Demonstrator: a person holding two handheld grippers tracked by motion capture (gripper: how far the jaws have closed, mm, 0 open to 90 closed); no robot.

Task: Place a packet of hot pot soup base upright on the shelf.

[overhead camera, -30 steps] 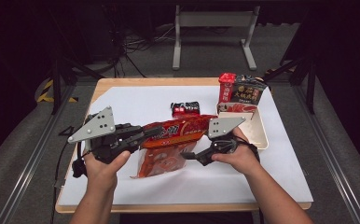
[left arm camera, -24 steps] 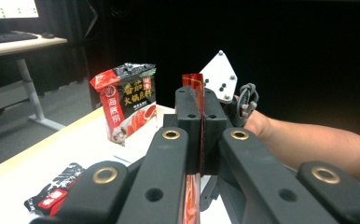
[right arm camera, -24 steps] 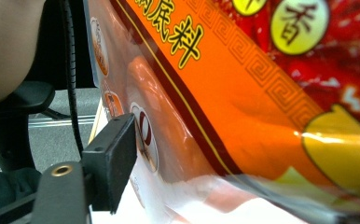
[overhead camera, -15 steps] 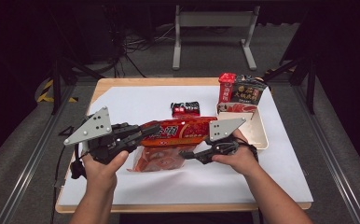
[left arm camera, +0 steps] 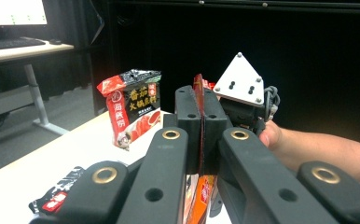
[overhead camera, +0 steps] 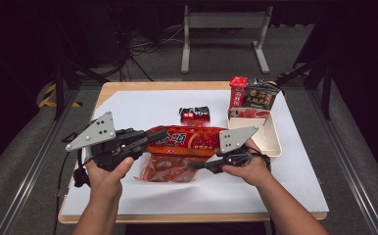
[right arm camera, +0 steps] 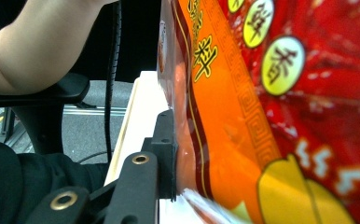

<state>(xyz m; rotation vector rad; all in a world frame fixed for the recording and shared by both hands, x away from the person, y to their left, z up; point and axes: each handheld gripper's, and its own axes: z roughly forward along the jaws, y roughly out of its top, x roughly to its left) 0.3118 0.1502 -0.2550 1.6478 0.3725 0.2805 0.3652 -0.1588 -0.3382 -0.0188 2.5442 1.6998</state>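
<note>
Red-orange snack bag up off the table at frame centre, pinched at its left end by left gripper, right gripper apparently clamped on lower edge; placement, likely into tray centre-right, still pending.

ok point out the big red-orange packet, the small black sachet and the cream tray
red-orange packet (overhead camera: 192, 141), high view, printed front face
small black sachet (overhead camera: 195, 115), high view, middle of its face
cream tray (overhead camera: 273, 142), high view, right rim

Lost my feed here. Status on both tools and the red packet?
Left tool shut on red packet. Right tool shut on it too. Packet lifted over table. Nothing obstructing.
</note>
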